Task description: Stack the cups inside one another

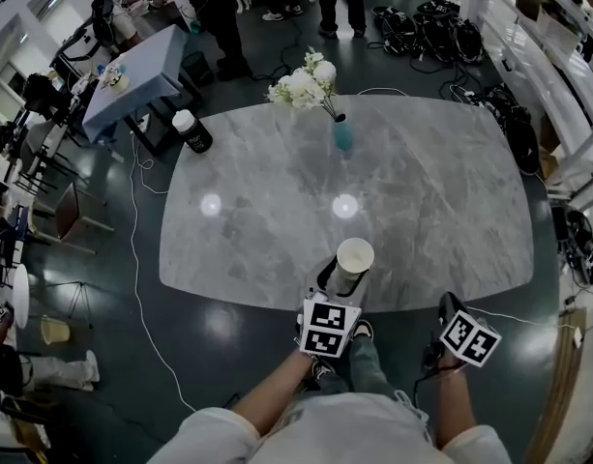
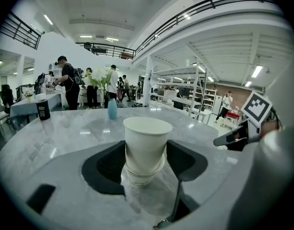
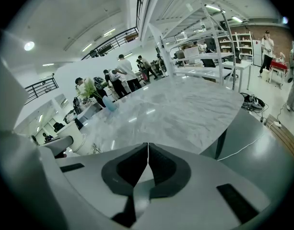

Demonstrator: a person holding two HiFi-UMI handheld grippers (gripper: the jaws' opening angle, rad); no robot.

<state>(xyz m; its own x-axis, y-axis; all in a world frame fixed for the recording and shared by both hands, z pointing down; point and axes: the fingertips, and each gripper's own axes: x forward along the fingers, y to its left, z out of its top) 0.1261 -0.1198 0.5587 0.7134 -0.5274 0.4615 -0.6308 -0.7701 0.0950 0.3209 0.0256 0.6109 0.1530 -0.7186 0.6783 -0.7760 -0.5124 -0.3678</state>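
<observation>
The nested paper cups (image 2: pixel 147 133) stand at centre frame in the left gripper view, grasped by the left gripper's (image 2: pixel 146 157) jaws over the surface's (image 1: pixel 441 201) near edge. They look light, thin-walled and easy to crush, so a gentle hold mid-wall seems best. The right gripper's (image 3: pixel 147 152) jaws are clenched on nothing.

Short pale sleeves (image 1: pixel 211 431) on a light grey shirt (image 1: pixel 346 435). Blue-grey jeans (image 1: pixel 373 363), dark shoes (image 1: pixel 361 330) with white trim. Left gripper (image 2: pixel 147 159) and right gripper (image 3: pixel 147 164) alike: smooth grey shells, black pads (image 2: pixel 108 164), each topped by a white cube (image 1: pixel 328 327) printed with black square markers.
</observation>
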